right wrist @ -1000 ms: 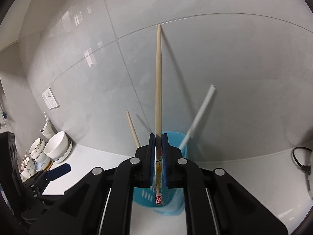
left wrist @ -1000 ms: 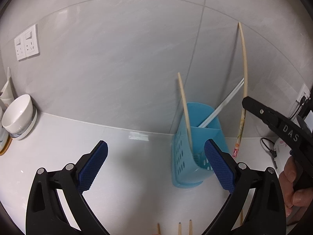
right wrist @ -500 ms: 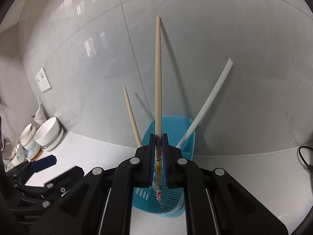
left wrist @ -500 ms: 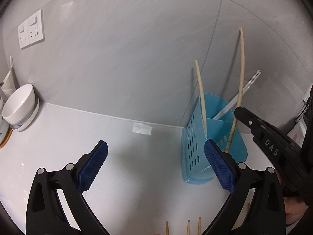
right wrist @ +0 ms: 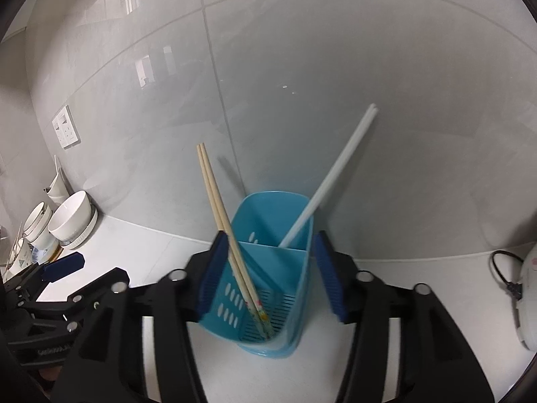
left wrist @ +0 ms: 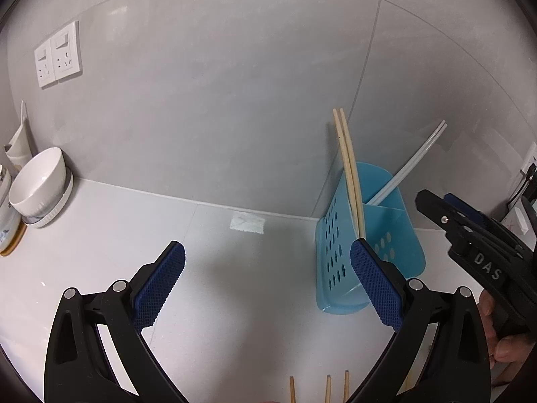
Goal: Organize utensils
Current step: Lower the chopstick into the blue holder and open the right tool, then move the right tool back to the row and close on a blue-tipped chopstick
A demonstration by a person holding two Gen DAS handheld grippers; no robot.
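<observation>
A blue two-compartment utensil holder (right wrist: 258,215) stands against the tiled wall, also in the left wrist view (left wrist: 396,255). A pair of wooden chopsticks (right wrist: 218,208) leans side by side in its front compartment (left wrist: 349,168). White chopsticks (right wrist: 335,178) lean in the back compartment (left wrist: 412,164). My right gripper (right wrist: 270,262) hovers over the holder with its jaws opening; the pads press on nothing. From the left wrist it shows at the right edge (left wrist: 434,199). My left gripper (left wrist: 266,252) is open over the counter, left of the holder, with nothing between its fingers.
Tips of three wooden chopsticks (left wrist: 327,389) poke in at the bottom edge. White bowls (right wrist: 72,218) and cups stand at the far left by the wall sockets (left wrist: 58,53). A black cable (right wrist: 503,272) and a white appliance (right wrist: 528,302) lie to the right.
My right gripper has opened and let go of the wooden chopstick, which now leans in the holder beside the other one. The left gripper has stayed open.
</observation>
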